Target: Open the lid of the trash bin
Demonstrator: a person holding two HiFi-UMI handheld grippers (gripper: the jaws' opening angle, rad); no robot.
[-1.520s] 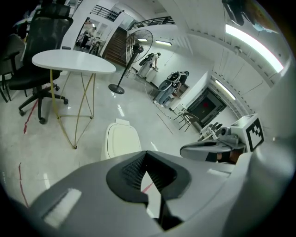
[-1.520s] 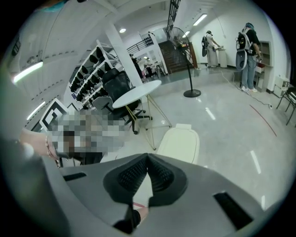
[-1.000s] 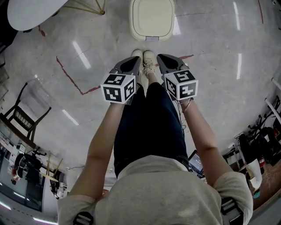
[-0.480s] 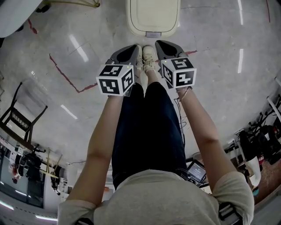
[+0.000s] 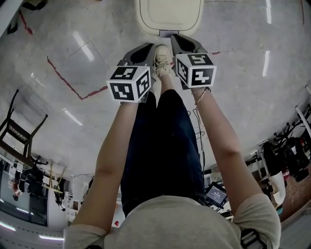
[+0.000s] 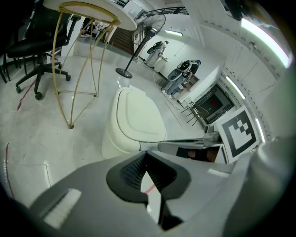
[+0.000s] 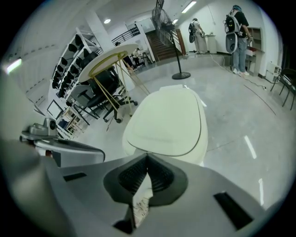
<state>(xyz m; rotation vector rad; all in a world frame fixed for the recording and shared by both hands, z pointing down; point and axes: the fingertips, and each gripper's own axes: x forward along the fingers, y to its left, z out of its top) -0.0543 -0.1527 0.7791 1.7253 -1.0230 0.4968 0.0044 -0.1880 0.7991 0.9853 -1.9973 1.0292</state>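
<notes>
While the trash bin (image 5: 168, 14) stands on the floor straight ahead of the person's shoes (image 5: 162, 58), its lid (image 7: 169, 120) lies flat and closed. Both tools point at it from the near side. The right gripper (image 5: 176, 39) is the closer one: in the head view its tip reaches the bin's near edge, though no view shows it touching. The left gripper (image 5: 147, 47) hangs just beside it, a little further back and off to the bin's left. Each has its jaws pressed together at the tips, with nothing between them. In the right gripper view the lid's long axis runs directly away from the jaws, so its front edge is probably the place to lift. The hinge isn't visible.
</notes>
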